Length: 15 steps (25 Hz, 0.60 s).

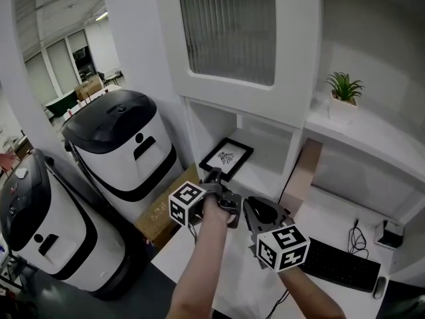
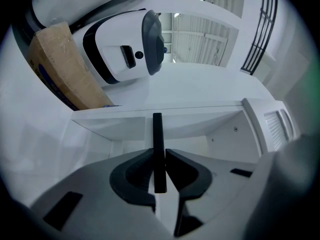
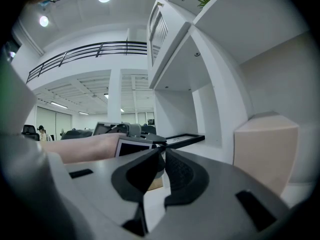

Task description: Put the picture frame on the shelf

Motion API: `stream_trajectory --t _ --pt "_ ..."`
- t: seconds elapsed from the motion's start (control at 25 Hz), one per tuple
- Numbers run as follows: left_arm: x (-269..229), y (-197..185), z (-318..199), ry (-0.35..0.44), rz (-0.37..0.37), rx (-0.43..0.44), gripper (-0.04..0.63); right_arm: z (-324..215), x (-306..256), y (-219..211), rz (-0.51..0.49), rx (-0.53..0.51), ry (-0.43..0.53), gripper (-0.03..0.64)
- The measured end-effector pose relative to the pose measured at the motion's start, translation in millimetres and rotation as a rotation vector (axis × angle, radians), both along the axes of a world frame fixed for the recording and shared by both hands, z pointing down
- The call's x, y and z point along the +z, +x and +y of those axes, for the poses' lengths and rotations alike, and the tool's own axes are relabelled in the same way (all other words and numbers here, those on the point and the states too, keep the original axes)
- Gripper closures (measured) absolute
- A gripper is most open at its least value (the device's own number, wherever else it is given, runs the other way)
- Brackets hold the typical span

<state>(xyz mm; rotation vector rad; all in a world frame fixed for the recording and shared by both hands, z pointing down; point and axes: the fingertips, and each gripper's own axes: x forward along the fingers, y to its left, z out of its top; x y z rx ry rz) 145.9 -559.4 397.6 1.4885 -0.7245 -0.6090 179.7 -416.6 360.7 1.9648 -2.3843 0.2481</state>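
The black picture frame with a white mat lies tilted in the low shelf compartment, its far end over the shelf board. My left gripper is shut on the frame's near edge. In the left gripper view the frame shows edge-on, pinched between the two pads, with the open compartment behind it. My right gripper hovers just right of the left one, shut and holding nothing. In the right gripper view its jaws meet at the tips, and the frame lies beyond them.
Two white and black machines stand on the floor at left, with a cardboard box beside the desk. A ribbed-glass cabinet door hangs above the compartment. A potted plant is on the upper right shelf. A beige box and a keyboard are on the desk.
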Motion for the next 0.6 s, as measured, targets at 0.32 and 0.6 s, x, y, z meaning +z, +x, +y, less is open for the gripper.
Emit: stream_trajectory --t 0.32,0.6 --pt "-18 0 2 0.094 0.014 0.041 0.405 5 -2 1 -0.003 0.008 0.000 0.592" --pt "-21 -17 14 0.147 -0.052 0.076 0.373 8 -7 -1 -0.006 0.015 0.013 0.592"
